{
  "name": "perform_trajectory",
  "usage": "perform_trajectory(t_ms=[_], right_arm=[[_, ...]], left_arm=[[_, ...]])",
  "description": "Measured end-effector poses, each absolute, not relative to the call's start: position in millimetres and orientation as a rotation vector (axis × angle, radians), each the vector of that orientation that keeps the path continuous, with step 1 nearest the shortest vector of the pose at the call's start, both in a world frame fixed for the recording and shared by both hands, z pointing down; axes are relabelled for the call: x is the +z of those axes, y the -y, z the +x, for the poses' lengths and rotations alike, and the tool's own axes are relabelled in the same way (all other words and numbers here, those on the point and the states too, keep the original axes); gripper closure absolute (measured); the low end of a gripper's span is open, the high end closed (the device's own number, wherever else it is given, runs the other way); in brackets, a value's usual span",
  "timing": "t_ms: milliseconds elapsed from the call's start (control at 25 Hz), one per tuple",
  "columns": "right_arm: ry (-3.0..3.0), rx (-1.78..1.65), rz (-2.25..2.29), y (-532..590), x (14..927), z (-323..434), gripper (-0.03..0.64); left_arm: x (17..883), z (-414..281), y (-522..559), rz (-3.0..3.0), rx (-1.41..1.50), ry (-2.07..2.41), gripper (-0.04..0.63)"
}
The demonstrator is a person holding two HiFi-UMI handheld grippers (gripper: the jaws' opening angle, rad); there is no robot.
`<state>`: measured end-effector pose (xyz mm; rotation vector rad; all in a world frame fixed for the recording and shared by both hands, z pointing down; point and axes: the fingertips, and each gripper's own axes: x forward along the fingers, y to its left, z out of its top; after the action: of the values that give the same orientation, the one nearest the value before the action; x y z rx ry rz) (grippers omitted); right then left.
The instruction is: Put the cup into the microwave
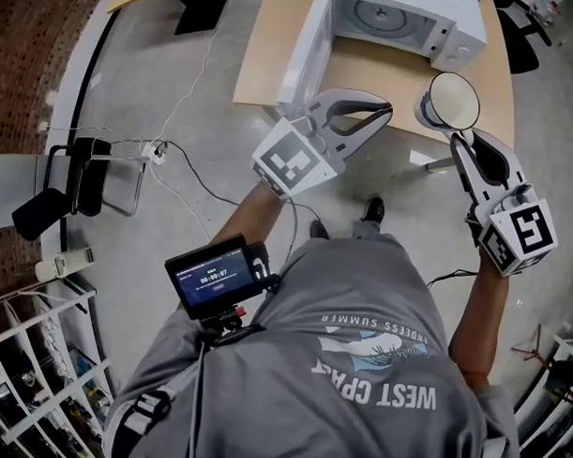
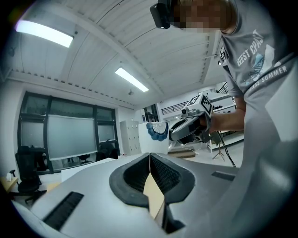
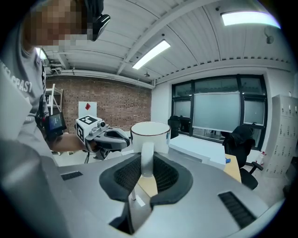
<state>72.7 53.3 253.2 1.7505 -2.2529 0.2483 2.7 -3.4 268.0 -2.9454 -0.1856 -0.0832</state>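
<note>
Since microwave (image 1: 406, 21) stood open at top of frame, right gripper (image 1: 458, 143) jaws pinched cup (image 1: 453, 101) by handle, upright; left gripper (image 1: 384, 109) jaws pressed together, empty.

There was one white cup (image 1: 452, 100), one white microwave (image 1: 406, 21) and one wooden table (image 1: 273, 63) under them. Two hand-held grippers were counted, a left gripper (image 1: 386, 110) and a right gripper (image 1: 456, 142), both held by the one person (image 1: 357, 348) in view. That person wore one small screen (image 1: 213, 275), one white wire rack (image 1: 38, 356) stood at the lower left, and the left gripper view showed two ceiling light strips (image 2: 44, 33)
</note>
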Motion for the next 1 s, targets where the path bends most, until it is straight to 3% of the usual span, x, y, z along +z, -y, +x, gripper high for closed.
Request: perform_trajectory(t_ms=[200,1000], right_arm=[[2.246,0.233,1.738,-53.2,236.1,20.2,0.546],[2.202,0.235,1.751,-50.4,254.8,-31.1,0.546]], left_arm=[[252.4,-41.7,1.6,-2.937,-0.054,0.2,0.572],[252.3,-94.5,3.0,-2.912,-0.017,0.229,0.574]])
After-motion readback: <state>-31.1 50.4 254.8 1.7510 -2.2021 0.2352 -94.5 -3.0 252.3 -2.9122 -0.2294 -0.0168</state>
